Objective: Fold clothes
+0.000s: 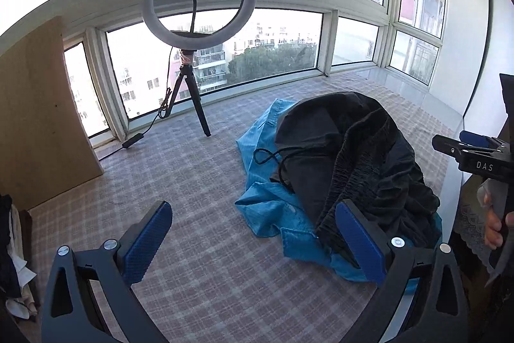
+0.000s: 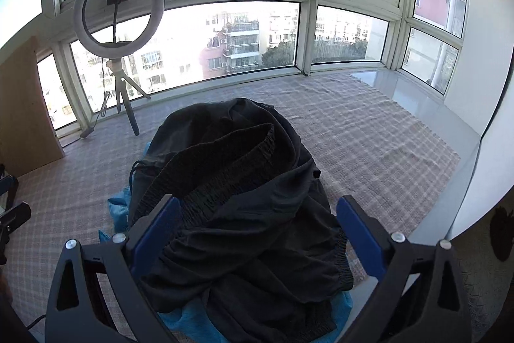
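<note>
Checked cloth (image 1: 199,246) lies bare left of the clothes pile (image 1: 347,156); tripod (image 1: 192,98) behind.

The black shorts (image 2: 237,214) lie in a crumpled heap on top of the blue garment (image 1: 273,208), unfolded. Their ribbed elastic waistband (image 2: 208,172) gapes open and curves across the heap, and a thin black drawstring (image 1: 273,155) loops off the side nearest the ring light, onto the blue. One gathered leg hem (image 2: 337,249) sags at the side nearest me. The blue garment is also crumpled and mostly buried under the shorts; its folds stick out toward the ring light and toward me, with a creased edge showing at my side.
</note>
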Motion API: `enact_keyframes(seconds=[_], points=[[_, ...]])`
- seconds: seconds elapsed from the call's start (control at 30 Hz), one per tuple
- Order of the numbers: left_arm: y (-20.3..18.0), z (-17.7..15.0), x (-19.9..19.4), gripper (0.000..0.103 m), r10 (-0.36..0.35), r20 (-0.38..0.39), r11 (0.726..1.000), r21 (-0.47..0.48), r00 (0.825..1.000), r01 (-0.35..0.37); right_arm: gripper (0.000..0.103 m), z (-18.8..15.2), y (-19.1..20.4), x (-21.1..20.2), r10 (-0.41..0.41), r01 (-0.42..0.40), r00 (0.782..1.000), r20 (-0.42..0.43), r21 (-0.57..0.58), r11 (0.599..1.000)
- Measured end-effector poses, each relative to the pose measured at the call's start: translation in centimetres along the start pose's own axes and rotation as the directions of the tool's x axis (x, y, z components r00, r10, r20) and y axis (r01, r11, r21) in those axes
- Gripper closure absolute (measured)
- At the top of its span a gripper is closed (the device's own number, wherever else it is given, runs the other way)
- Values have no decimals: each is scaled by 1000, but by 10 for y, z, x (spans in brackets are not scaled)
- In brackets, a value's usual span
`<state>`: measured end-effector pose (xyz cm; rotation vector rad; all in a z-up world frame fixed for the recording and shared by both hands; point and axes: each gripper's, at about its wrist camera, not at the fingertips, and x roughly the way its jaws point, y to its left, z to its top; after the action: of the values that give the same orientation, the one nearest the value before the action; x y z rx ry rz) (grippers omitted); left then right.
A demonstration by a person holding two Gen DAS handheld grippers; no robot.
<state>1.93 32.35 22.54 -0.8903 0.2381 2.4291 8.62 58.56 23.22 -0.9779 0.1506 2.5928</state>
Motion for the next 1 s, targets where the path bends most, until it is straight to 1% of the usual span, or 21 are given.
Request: enact_keyframes(seconds=[0.1,0.17,0.2,0.23,0.3,0.37,0.43,0.47,0.5,0.53,0.57,0.6,0.63,0.67,0.7,0.73,0.83,0.87,0.93,0.97,1.0], points=[[-33,21,40,2,-31,-15,999,20,999,32,14,19,-9,34,42,-43,999,-34,-36,998],[-50,32,63,6,-34,-35,999,29,999,35,25,28,-12,57,66,-69,996,-65,-52,996],[-57,35,74,11,-31,-49,999,31,998,33,33,32,-12,68,79,-84,994,-81,-58,995],[-62,37,84,13,-22,-65,999,36,998,25,37,34,-11,78,91,-98,990,-104,-62,993],[-71,39,103,15,-1,-98,999,48,995,5,37,37,-9,96,113,-124,983,-142,-72,990],[-75,39,119,17,-19,-142,999,38,990,25,37,38,-6,111,119,-135,978,-169,-86,987],[-77,38,132,23,-45,-184,999,22,982,50,37,40,-5,122,129,-148,975,-183,-95,984],[-79,37,139,30,-46,-203,998,27,978,53,37,41,-4,127,139,-160,971,-195,-94,983],[-83,37,146,41,-42,-223,998,39,974,52,37,42,-4,133,144,-166,967,-210,-92,982],[-86,35,151,48,-49,-244,997,46,969,62,37,43,-5,140,146,-170,963,-226,-90,981],[-89,34,156,65,-58,-264,996,51,963,73,38,41,-6,146,152,-177,958,-243,-84,981],[-91,34,158,82,-73,-274,995,50,959,90,46,40,-7,151,159,-185,952,-260,-79,980],[-93,34,159,82,-89,-282,993,48,955,107,72,39,-8,156,166,-193,946,-277,-72,979],[-95,35,156,83,-89,-271,992,58,958,109,78,37,-12,156,200,-220,938,-282,-44,974],[-95,37,151,91,-95,-254,991,64,963,114,80,36,-16,156,233,-247,930,-285,-16,969],[-91,40,143,96,-109,-237,991,51,965,124,84,36,-21,152,258,-266,929,-267,7,964],[-72,54,116,98,-144,-188,989,3,972,147,89,46,-31,126,306,-302,931,-201,52,952],[-65,60,105,99,-145,-170,989,-5,975,147,89,52,-31,113,317,-313,934,-164,52,948],[-49,70,81,100,-122,-124,992,4,985,123,90,68,-28,83,332,-331,939,-91,32,943],[-39,74,68,100,-120,-96,993,0,988,120,90,76,-25,67,349,-348,936,-56,27,937],[-29,77,53,100,-125,-68,992,-13,990,125,90,86,-19,52,375,-374,927,-25,20,927]])
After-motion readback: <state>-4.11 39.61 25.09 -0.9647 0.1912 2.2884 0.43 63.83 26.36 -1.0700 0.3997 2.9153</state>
